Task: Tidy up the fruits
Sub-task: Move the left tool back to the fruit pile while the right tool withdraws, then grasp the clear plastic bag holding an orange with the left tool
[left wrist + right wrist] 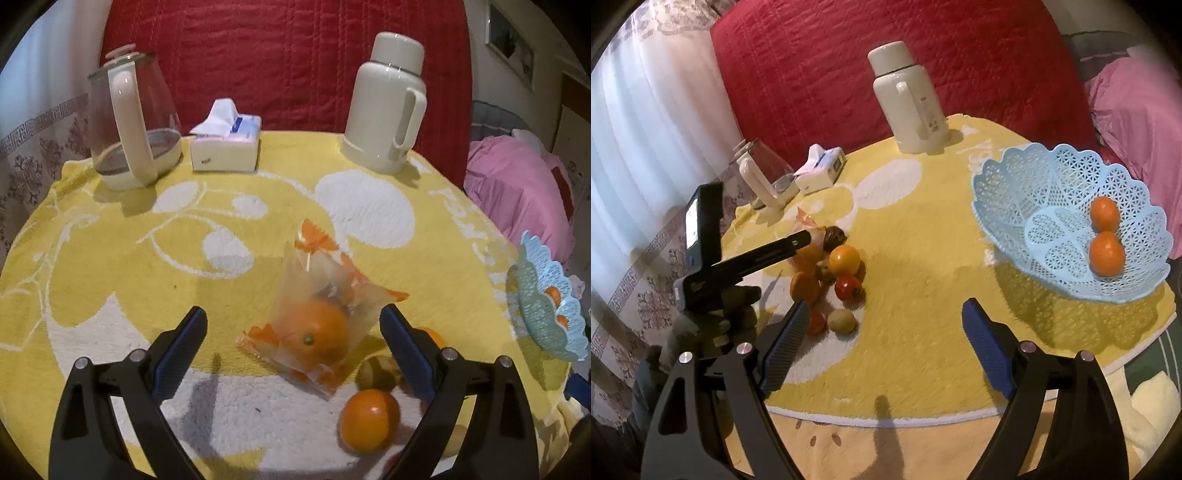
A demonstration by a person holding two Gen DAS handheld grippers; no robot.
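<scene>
My left gripper (293, 325) is open, its jaws on either side of a clear plastic bag (317, 302) with an orange (319, 339) inside, lying on the yellow cloth. A loose orange (369, 415) and a brownish fruit (376, 373) lie just right of the bag. My right gripper (882, 321) is open and empty above the cloth. A pile of fruit lies to its left: an orange (844, 260), a red tomato (847, 288), a pale kiwi-like fruit (842, 321). The light-blue basket (1027, 184) at right holds two oranges (1106, 251).
A glass kettle (129, 122), a tissue box (225, 140) and a cream thermos (388, 107) stand along the table's far edge. A red quilt lies behind. The left gripper's body (738, 262) reaches over the fruit pile in the right wrist view.
</scene>
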